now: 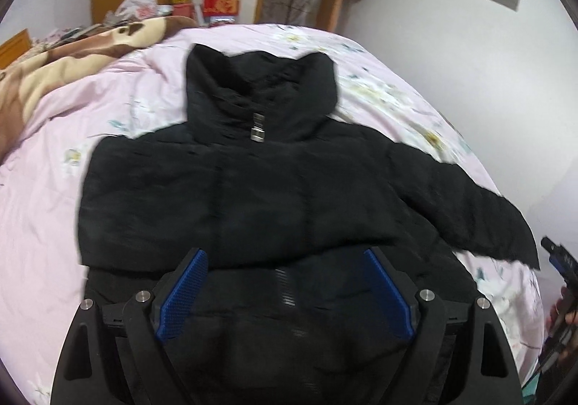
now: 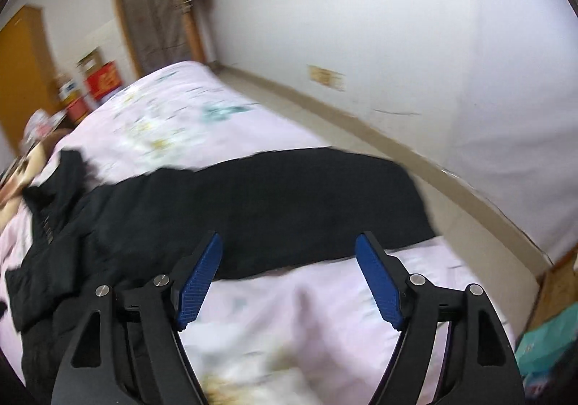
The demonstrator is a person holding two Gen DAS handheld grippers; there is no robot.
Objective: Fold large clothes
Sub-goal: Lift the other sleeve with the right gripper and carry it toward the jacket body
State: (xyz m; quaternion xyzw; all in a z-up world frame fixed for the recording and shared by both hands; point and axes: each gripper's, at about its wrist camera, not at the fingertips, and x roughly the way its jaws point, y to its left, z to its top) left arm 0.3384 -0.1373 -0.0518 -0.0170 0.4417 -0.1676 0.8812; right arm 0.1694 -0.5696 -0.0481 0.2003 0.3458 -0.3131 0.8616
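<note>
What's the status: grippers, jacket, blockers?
Left gripper open, empty, over black jacket. Right gripper open, empty. One sleeve stretched out on pink bedspread. Nothing in the way.

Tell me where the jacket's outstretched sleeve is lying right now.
In the right wrist view the sleeve lies flat across the pink bedspread, just beyond the open right gripper, its cuff reaching the bed edge nearest the white wall.
</note>
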